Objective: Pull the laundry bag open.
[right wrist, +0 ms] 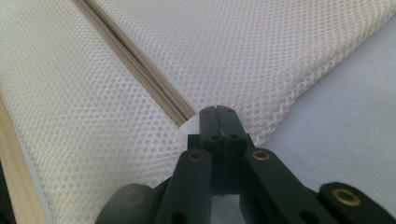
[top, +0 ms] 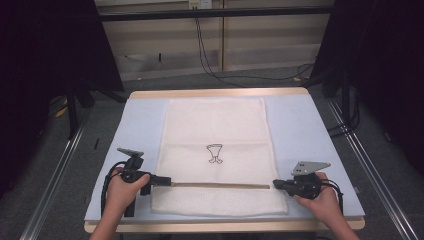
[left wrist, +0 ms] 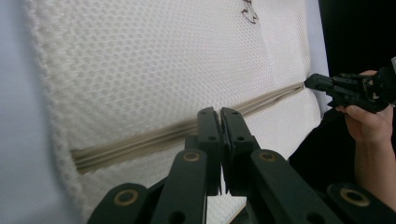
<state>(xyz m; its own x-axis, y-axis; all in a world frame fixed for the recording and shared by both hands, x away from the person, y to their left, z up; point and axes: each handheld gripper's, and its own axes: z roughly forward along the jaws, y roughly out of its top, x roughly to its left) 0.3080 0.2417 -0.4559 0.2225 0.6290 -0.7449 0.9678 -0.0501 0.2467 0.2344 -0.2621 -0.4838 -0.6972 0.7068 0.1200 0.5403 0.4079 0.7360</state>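
Pale blue cloth covers the wooden-edged table (top: 300,120) I work at, and on it lies the biggest thing before me, a cream-white honeycomb mesh bag (top: 215,125) spread flat, its long sides running from the near edge to the far edge, set about midway between left and right. A small dark outline drawing like a goblet (top: 215,153) sits near the middle of the mesh. Across the near part of the bag runs a beige zipper (top: 220,185) from left to right, lying closed and straight. My left gripper (top: 161,181) rests at the zipper's left end, just over the bag's left edge; in the left gripper view my two black jaws stand pressed together with no gap between them, their tips over the zipper tape (left wrist: 140,142), though I cannot tell whether they pinch any of it or the pull. My right gripper (top: 276,185) sits at the zipper's right end, at the bag's right edge; in the right gripper view my jaws are likewise drawn tight together, their tips just beside the end of the zipper (right wrist: 180,116) where the mesh (right wrist: 261,56) meets the blue cloth (right wrist: 345,130), and whether they nip the fabric I cannot tell. Each gripper carries a grey three-cornered plate (top: 310,166) on top, and my hands wrap their handles near the table's near edge.
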